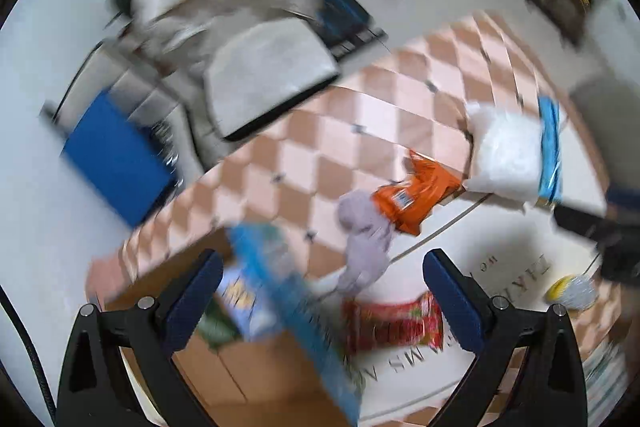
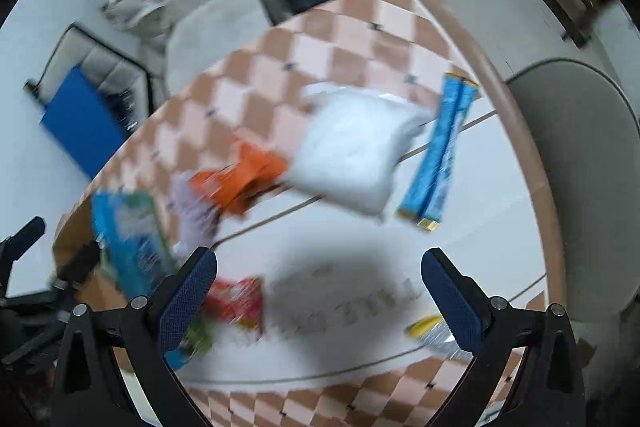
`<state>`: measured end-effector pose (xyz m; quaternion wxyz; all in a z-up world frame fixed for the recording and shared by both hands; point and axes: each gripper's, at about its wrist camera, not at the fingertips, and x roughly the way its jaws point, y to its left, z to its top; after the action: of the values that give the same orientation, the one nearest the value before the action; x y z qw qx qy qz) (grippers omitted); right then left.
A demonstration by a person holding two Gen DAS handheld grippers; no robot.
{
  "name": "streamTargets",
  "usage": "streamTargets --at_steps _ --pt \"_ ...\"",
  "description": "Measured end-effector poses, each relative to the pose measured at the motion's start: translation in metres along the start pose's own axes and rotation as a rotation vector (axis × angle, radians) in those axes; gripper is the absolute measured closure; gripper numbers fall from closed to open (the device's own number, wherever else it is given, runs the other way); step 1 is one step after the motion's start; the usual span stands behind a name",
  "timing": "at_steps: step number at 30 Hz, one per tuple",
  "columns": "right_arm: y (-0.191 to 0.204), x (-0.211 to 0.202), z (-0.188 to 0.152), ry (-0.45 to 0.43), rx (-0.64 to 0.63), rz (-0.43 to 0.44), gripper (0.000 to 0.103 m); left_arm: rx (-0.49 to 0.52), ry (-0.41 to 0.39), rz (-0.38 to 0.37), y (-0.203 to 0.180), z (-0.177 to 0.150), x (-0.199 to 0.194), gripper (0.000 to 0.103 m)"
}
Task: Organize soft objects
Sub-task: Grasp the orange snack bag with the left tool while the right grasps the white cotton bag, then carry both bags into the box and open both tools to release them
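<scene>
Both views are blurred by motion. On the checkered table (image 1: 400, 115) lie a white soft bag (image 1: 506, 155), an orange packet (image 1: 416, 195), a grey plush toy (image 1: 366, 239), a red packet (image 1: 394, 323) and a blue packet (image 1: 288, 299) standing in a cardboard box (image 1: 224, 359). My left gripper (image 1: 322, 291) is open and empty above the box and red packet. My right gripper (image 2: 318, 291) is open and empty above the table's white centre; the white bag (image 2: 352, 155), orange packet (image 2: 240, 179), blue sachet (image 2: 444, 151) and red packet (image 2: 238, 301) lie ahead.
A small yellow and silver wrapper (image 1: 572, 291) lies at the right; it also shows in the right wrist view (image 2: 432, 333). Chairs with white cushions (image 1: 268, 75) and a blue box (image 1: 116, 163) stand beyond the table. A grey chair (image 2: 580, 179) is at the right edge.
</scene>
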<state>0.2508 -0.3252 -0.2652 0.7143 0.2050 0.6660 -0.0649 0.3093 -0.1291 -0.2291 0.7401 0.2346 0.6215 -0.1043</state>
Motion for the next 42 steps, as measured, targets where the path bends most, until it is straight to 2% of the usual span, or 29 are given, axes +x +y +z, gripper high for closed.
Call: streamTargets --at_steps 2,8,9,10,11,13,14,17,19,22,24,27,29,32,35,38,42 --pt "-0.018 0.012 0.019 0.025 0.044 0.010 0.000 0.067 0.053 -0.004 -0.019 0.018 0.030 0.005" --pt "-0.052 0.046 0.057 0.083 0.142 0.042 0.000 0.250 0.181 -0.013 -0.071 0.042 0.105 0.006" --pt "-0.055 0.051 0.061 0.089 0.152 0.046 0.000 0.264 0.203 -0.019 -0.077 0.043 0.116 0.009" --pt "-0.056 0.056 0.064 0.098 0.159 0.049 0.000 0.265 0.224 -0.020 -0.081 0.044 0.125 0.023" --pt "-0.057 0.060 0.067 0.106 0.164 0.052 0.000 0.255 0.252 -0.024 -0.083 0.045 0.135 0.041" --pt "-0.055 0.070 0.074 0.121 0.161 0.047 0.000 0.190 0.289 -0.049 -0.075 0.048 0.145 0.042" --pt "-0.054 0.074 0.075 0.127 0.161 0.044 0.000 0.122 0.293 -0.075 -0.066 0.050 0.146 0.043" --pt "-0.048 0.092 0.083 0.160 0.161 0.036 0.000 -0.105 0.331 -0.204 -0.032 0.054 0.154 0.042" --pt "-0.042 0.102 0.086 0.183 0.163 0.030 0.000 -0.189 0.339 -0.277 -0.020 0.053 0.158 0.042" --pt "-0.033 0.122 0.090 0.218 0.165 0.007 0.000 -0.171 0.366 -0.313 -0.024 0.052 0.165 0.042" --pt "-0.030 0.134 0.090 0.242 0.167 -0.010 0.000 -0.118 0.372 -0.282 -0.035 0.051 0.168 0.042" --pt "-0.027 0.149 0.088 0.270 0.179 -0.020 0.000 -0.095 0.367 -0.251 -0.046 0.049 0.170 0.042" --pt "-0.025 0.157 0.085 0.296 0.172 -0.021 0.001 -0.109 0.347 -0.248 -0.049 0.047 0.168 0.047" --pt "-0.024 0.161 0.078 0.296 0.191 -0.015 0.019 -0.149 0.314 -0.256 -0.050 0.045 0.157 0.050" --pt "-0.014 0.144 0.071 0.249 0.166 -0.033 0.029 -0.182 0.264 -0.263 -0.039 0.037 0.135 0.054" --pt "-0.001 0.119 0.061 0.193 0.108 -0.041 0.030 -0.229 0.189 -0.286 -0.032 0.019 0.100 0.054" --pt "0.027 0.068 0.029 0.113 0.005 0.018 0.030 -0.313 0.084 -0.327 0.000 -0.015 0.038 0.054"
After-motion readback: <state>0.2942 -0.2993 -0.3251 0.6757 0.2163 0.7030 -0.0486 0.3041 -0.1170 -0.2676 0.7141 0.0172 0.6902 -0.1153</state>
